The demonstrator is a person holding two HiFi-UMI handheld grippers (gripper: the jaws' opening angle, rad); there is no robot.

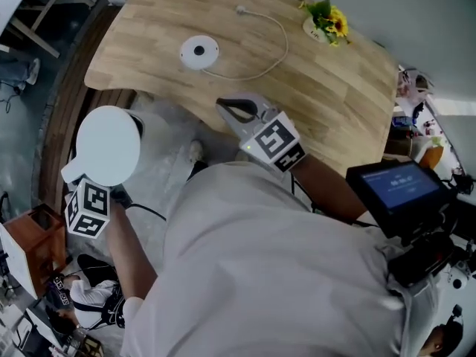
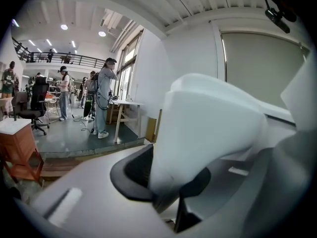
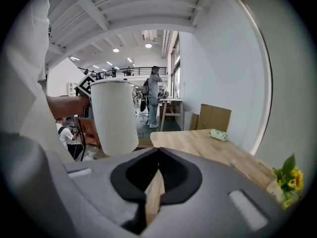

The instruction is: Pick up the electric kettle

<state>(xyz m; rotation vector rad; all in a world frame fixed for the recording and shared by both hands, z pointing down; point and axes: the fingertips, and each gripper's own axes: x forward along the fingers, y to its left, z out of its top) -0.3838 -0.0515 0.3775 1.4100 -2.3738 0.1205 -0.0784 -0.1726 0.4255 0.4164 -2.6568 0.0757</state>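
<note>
Left gripper (image 1: 101, 187) pinches the electric kettle (image 1: 108, 143) by its handle, beside the table (image 1: 335, 88); right gripper (image 1: 236, 110) pressed together, empty

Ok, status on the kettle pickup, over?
Left gripper shut on kettle. Kettle off its base, held beyond the table edge. Right gripper shut, empty, over the table. Nothing in the way.

Bright, even light fills the hall, and the round ceiling lamps (image 2: 101, 33) show as small blown-out spots. In the head view the wooden counter (image 1: 327, 80) is evenly lit, with a mild sheen and only faint, soft shadows. The left gripper view and the right gripper view bulge like a fisheye and go black at the corners. The close white kettle (image 2: 208, 128) is out of focus.
</note>
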